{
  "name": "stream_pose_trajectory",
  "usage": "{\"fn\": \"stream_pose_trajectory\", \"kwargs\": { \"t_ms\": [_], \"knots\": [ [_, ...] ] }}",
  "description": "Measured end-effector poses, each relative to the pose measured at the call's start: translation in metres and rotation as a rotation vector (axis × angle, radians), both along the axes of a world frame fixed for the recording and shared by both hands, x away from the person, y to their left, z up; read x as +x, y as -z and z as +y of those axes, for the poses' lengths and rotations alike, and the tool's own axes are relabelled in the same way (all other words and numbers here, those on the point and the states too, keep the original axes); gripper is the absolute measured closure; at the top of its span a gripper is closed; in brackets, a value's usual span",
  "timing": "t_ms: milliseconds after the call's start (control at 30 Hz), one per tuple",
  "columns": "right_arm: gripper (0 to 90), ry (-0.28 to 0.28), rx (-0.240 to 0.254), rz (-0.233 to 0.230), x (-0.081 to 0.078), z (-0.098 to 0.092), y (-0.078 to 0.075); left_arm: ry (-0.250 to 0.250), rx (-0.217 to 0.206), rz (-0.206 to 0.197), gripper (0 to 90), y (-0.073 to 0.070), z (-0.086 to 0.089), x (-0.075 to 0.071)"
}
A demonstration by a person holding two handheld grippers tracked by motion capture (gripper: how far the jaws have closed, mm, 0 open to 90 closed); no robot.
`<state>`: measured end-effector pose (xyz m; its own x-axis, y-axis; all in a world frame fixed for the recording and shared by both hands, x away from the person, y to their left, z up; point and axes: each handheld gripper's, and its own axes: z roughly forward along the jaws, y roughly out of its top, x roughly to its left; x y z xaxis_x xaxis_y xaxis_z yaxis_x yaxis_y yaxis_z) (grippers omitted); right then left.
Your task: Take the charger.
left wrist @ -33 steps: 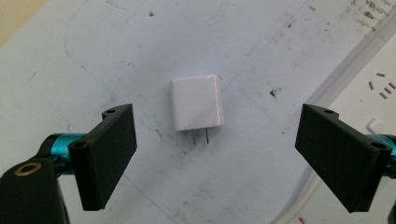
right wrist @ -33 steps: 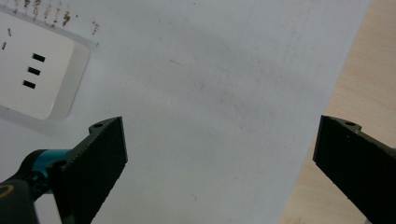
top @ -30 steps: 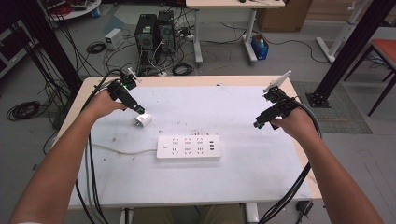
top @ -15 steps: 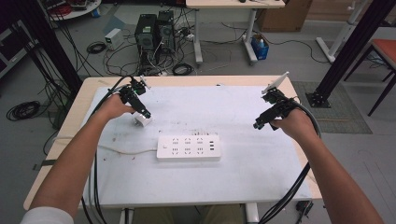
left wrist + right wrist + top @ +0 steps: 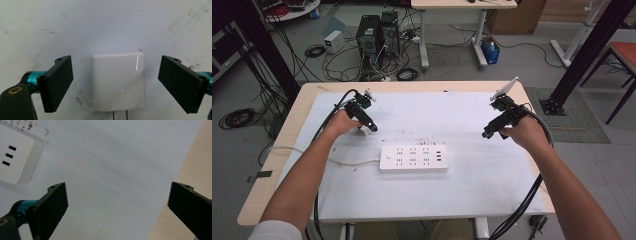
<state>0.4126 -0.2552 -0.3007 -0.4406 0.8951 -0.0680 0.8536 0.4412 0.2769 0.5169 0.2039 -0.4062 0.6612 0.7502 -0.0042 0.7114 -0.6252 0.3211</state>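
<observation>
Adapter (image 5: 118, 81) lying flat on the white mat (image 5: 462, 195), prongs pointing back toward the hand, now bracketed by the left gripper (image 5: 117, 85). Having slid in from the table's left edge toward centre over the last second, jaws spread wide on either side, touching nothing yet. Probably lining up for a pinch, then a trip to the power strip (image 5: 413, 158) lying nearby toward the person. Hovering apart at the right side, right gripper (image 5: 117, 212) gaping too, carrying nothing.
</observation>
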Motion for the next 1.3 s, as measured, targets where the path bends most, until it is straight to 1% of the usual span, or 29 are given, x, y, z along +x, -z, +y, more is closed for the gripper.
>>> {"fn": "stream_pose_trajectory", "kwargs": {
  "t_ms": [67, 100, 133, 200, 233, 267, 367, 400, 467, 500, 567, 600, 633, 733, 867, 1000, 1033, 1100, 1200, 1300],
  "knots": [
    [2.2, 0.001, 0.001, 0.000, 0.0003, -0.0005, 0.0000, -0.010, 0.001, 0.000, 12.8, 0.0023, -0.0007, -0.0004],
    [2.2, 0.001, 0.002, 0.000, 0.0003, -0.0005, 0.0001, -0.002, 0.013, 0.008, 12.8, 0.0029, -0.0001, 0.0000],
    [2.2, 0.000, 0.001, -0.001, 0.0003, -0.0003, 0.0003, -0.008, 0.014, 0.011, 12.8, 0.0043, 0.0000, -0.0001],
    [2.2, -0.002, -0.004, -0.004, 0.0005, -0.0001, 0.0004, -0.028, -0.005, 0.005, 14.4, 0.0064, -0.0001, -0.0011],
    [2.2, 0.001, -0.003, -0.006, 0.0003, 0.0002, 0.0005, -0.020, 0.000, 0.008, 15.5, 0.0061, 0.0011, -0.0008],
    [2.2, 0.000, -0.004, -0.003, 0.0005, 0.0002, 0.0005, -0.024, -0.004, 0.010, 15.7, 0.0068, 0.0011, -0.0010],
    [2.2, 0.002, -0.004, -0.003, 0.0006, 0.0004, 0.0007, -0.024, 0.009, 0.014, 16.2, 0.0078, 0.0017, -0.0016],
    [2.2, -0.003, -0.001, -0.003, 0.0009, 0.0005, 0.0010, -0.030, 0.006, 0.017, 20.6, 0.0083, 0.0020, -0.0012],
    [2.2, -0.004, -0.003, -0.005, 0.0012, 0.0008, 0.0018, -0.038, 0.009, 0.018, 20.7, 0.0091, 0.0017, -0.0008],
    [2.2, -0.005, -0.003, -0.002, 0.0012, 0.0013, 0.0020, -0.037, 0.007, 0.022, 20.9, 0.0096, 0.0012, -0.0007],
    [2.2, -0.006, -0.003, -0.003, 0.0011, 0.0016, 0.0025, -0.037, 0.009, 0.023, 24.5, 0.0097, 0.0009, -0.0006],
    [2.2, -0.004, -0.003, -0.002, 0.0008, 0.0019, 0.0026, -0.039, 0.009, 0.028, 24.5, 0.0106, 0.0000, -0.0004],
    [2.2, -0.008, -0.003, -0.001, 0.0008, 0.0014, 0.0025, -0.038, 0.011, 0.027, 26.6, 0.0108, -0.0002, -0.0001],
    [2.2, -0.003, -0.001, -0.001, 0.0009, -0.0001, 0.0025, -0.040, 0.013, 0.025, 27.5, 0.0104, -0.0001, 0.0001],
    [2.2, -0.005, 0.001, -0.001, 0.0013, -0.0010, 0.0028, -0.042, 0.012, 0.022, 33.0, 0.0094, 0.0006, -0.0006],
    [2.2, -0.005, 0.000, 0.006, 0.0018, -0.0001, 0.0039, -0.039, 0.009, 0.021, 34.5, 0.0089, 0.0011, -0.0006],
    [2.2, -0.006, -0.002, 0.005, 0.0018, 0.0001, 0.0039, -0.034, 0.012, 0.019, 35.7, 0.0083, 0.0013, -0.0007],
    [2.2, -0.008, -0.001, 0.001, 0.0019, 0.0003, 0.0040, -0.025, 0.010, 0.014, 41.1, 0.0077, 0.0012, -0.0016],
    [2.2, -0.011, -0.005, -0.005, 0.0015, 0.0008, 0.0039, -0.026, 0.001, 0.014, 42.1, 0.0079, 0.0019, -0.0019],
    [2.2, -0.012, -0.005, -0.005, 0.0009, 0.0005, 0.0035, -0.023, 0.006, 0.009, 42.4, 0.0076, 0.0017, -0.0023]
  ]
}}
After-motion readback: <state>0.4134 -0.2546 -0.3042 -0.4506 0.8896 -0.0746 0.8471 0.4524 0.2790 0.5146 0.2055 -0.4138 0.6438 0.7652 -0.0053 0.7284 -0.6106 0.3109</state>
